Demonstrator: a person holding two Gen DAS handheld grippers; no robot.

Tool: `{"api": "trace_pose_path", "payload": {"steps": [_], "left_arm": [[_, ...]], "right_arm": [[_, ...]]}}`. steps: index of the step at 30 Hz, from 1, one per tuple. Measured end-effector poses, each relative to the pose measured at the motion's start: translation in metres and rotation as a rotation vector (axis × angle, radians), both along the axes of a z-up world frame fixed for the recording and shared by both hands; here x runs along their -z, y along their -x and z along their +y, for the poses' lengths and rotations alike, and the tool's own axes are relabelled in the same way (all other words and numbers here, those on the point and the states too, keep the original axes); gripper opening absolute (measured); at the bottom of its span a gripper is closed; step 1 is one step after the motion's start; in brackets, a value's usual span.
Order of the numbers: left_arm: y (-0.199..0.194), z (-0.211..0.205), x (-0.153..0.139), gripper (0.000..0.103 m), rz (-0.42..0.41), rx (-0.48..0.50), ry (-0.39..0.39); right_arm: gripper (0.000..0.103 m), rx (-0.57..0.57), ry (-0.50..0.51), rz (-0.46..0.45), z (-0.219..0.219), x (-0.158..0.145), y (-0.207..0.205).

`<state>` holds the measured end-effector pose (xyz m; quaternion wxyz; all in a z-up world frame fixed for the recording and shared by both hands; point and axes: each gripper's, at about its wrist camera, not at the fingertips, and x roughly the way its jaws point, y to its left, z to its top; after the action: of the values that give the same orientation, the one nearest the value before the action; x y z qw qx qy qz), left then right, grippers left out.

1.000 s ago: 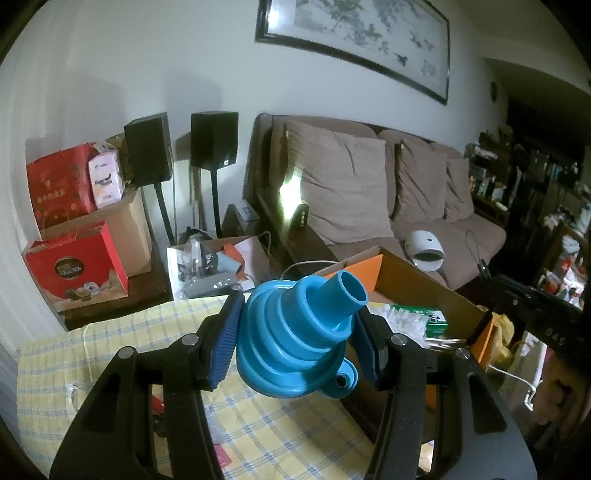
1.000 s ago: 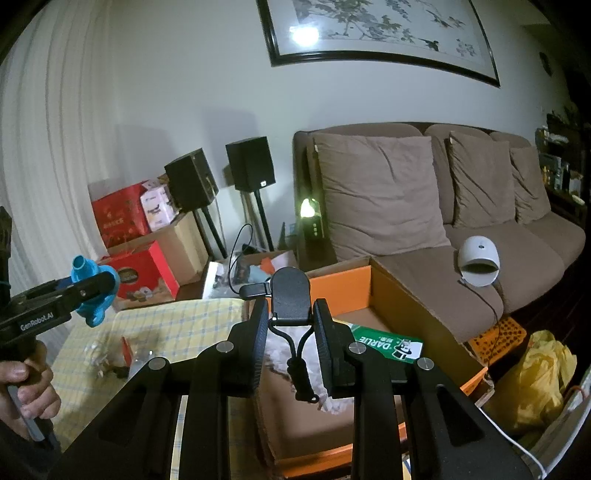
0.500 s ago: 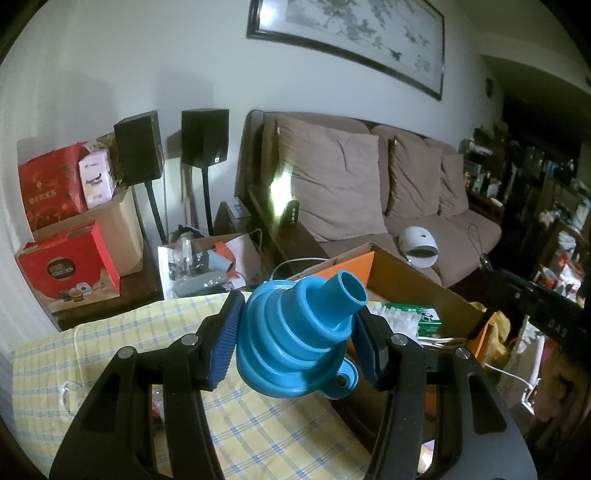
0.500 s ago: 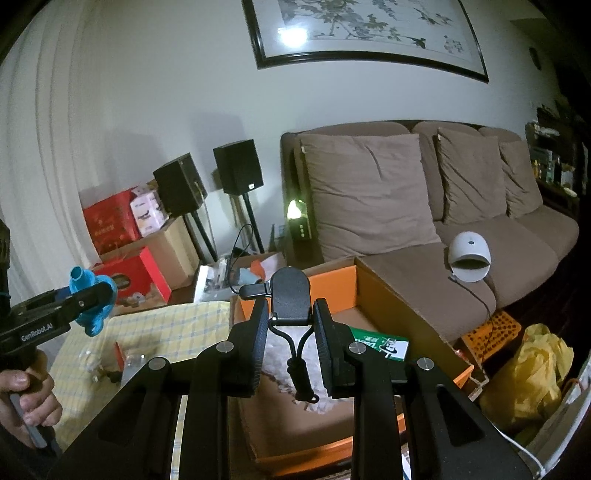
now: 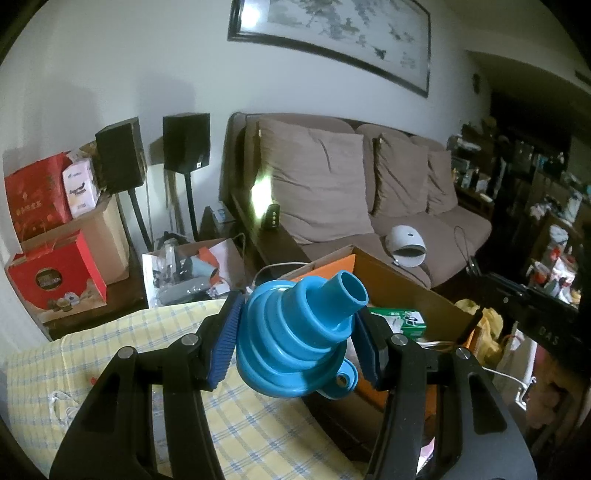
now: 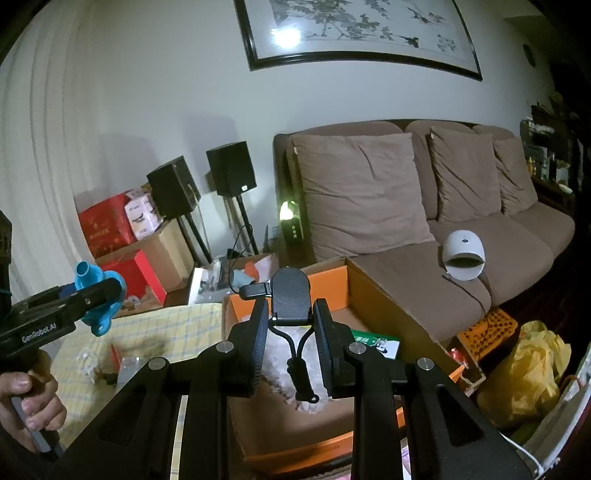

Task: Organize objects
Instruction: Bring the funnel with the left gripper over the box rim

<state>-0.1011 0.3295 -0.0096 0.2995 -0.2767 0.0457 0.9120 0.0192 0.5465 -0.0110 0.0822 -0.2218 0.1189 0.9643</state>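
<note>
Our left gripper (image 5: 297,345) is clamped on one blue collapsible silicone funnel (image 5: 301,339), spout tilted up and away, held in the air above the surface (image 5: 110,339) covered by a yellow checked cloth, beside the open orange-lined cardboard box (image 5: 402,288). Our right gripper (image 6: 290,332) is closed on one black plastic clip-shaped device (image 6: 291,295) with a short black strap hanging from it, held over the same box (image 6: 373,291). Inside the box we count one green-and-white packet (image 6: 375,341); its print is too small for us to read. From the right wrist view, the left gripper's side (image 6: 55,314) reads "GenRobot.AI", and a hand (image 6: 29,400) grips its handle. Behind, we count two black speakers on stands (image 6: 231,168), two red gift boxes (image 6: 133,275), three brown back cushions on the sofa (image 6: 358,188), one white domed appliance (image 6: 463,254) and one framed ink painting (image 6: 362,29).
</note>
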Motion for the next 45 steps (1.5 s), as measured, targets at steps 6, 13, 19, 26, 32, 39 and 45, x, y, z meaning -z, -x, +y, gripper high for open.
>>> {"api": "trace_pose_path", "payload": {"steps": [6,13,19,26,32,39,45], "left_arm": [[-0.002,0.007,0.000,0.053,0.000,0.010,0.003],[-0.006,0.018,0.000,0.053,0.002,0.030,0.010],[-0.012,0.026,-0.004,0.053,0.016,0.048,0.014],[-0.015,0.033,-0.009,0.053,0.025,0.060,0.012],[-0.018,0.038,-0.011,0.053,0.029,0.071,0.011],[-0.019,0.043,-0.013,0.053,0.029,0.078,0.002],[-0.025,0.046,-0.018,0.053,0.043,0.095,-0.008]], "right_arm": [[0.024,0.019,0.007,0.004,0.009,-0.001,-0.004],[0.024,0.042,0.014,0.011,0.018,-0.003,-0.010],[0.024,0.062,0.018,0.010,0.026,-0.003,-0.015],[0.024,0.081,0.022,0.008,0.031,-0.003,-0.017],[0.024,0.093,0.025,0.008,0.035,-0.003,-0.018],[0.024,0.097,0.027,0.011,0.036,-0.003,-0.020],[0.024,0.100,0.027,0.014,0.037,-0.003,-0.020]]}}
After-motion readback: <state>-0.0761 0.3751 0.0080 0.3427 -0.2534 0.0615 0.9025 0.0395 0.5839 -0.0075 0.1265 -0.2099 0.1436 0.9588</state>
